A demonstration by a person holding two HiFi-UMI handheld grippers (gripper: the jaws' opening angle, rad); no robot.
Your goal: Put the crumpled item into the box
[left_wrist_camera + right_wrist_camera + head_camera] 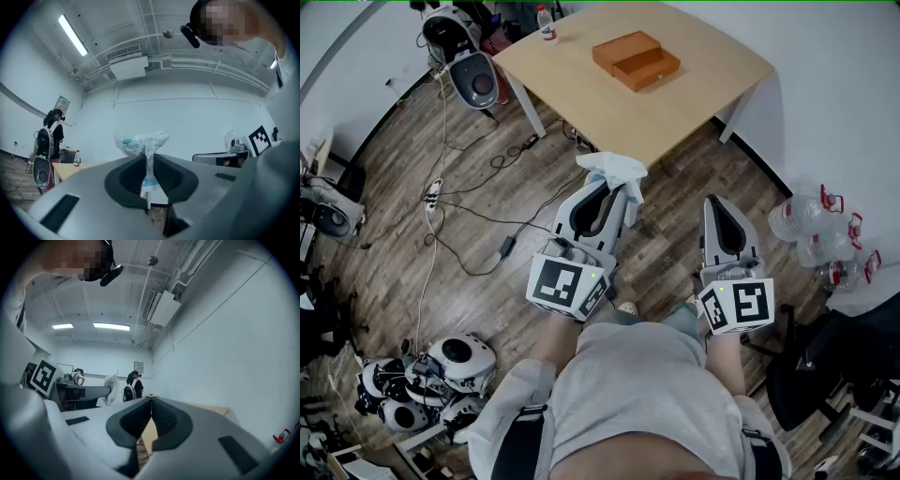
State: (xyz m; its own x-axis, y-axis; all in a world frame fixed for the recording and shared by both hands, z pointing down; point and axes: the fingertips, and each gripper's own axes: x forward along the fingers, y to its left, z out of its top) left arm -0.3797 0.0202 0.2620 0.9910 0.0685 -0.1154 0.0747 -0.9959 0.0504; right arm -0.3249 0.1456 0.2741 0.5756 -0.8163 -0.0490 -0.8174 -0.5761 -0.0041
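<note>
Crumpled wrapper (614, 171) clamped in the left gripper (625, 194): white plastic with blue print bunched above the jaw tips, its tail pinched flat between the closed pads. Up in the air, seen from the head view right at the near edge of the table (694, 112), well apart from the box (636, 59). Left gripper reaching forward and a touch right, marker cube back toward the body. Right gripper (712, 204) alongside, pointing ahead, jaws pressed together on nothing. Box orange-brown, two flat parts side by side toward the far side of the light wood top; small bottle (547, 23) at the far left corner. Underneath, dark plank floor (487, 150), trailing cables (469, 202), big water jugs (811, 225) by the white wall on the right.
</note>
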